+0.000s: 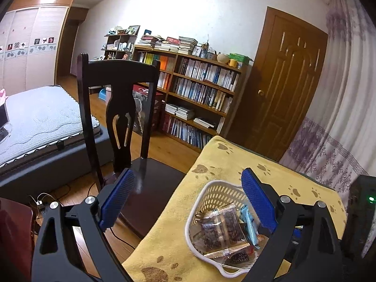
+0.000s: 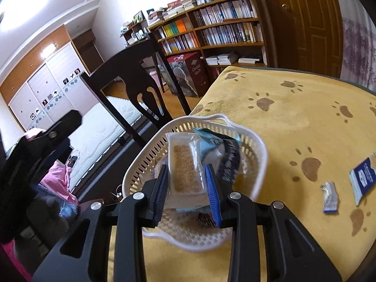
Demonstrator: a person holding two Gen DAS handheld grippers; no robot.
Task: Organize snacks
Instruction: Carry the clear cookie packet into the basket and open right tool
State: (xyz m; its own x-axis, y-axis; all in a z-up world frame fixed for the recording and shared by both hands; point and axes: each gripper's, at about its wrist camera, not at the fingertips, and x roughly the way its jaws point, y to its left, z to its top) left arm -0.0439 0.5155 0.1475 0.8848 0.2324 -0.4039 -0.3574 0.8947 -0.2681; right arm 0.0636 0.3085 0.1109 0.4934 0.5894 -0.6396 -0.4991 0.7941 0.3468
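Note:
A white slotted basket (image 1: 211,191) (image 2: 256,162) sits on the yellow paw-print cloth (image 1: 221,159) (image 2: 293,122). In it lie several wrapped snacks, among them a clear packet of dark pieces (image 1: 221,229) and a light blue packet (image 1: 250,223) (image 2: 209,144). My right gripper (image 2: 188,183) is shut on a clear-wrapped tan snack bar (image 2: 185,172), held upright just above the basket. My left gripper (image 1: 188,192) stands open at the table's left edge, its right finger over the basket, nothing between the fingers. Two blue-and-white snack packets (image 2: 363,178) (image 2: 330,196) lie loose on the cloth at the right.
A dark wooden chair (image 1: 122,108) (image 2: 131,80) stands against the table's left side. Behind it are a bed (image 1: 40,122), a bookshelf (image 1: 197,89) and a brown door (image 1: 286,82). A dark box with a green light (image 1: 362,211) sits at the table's right.

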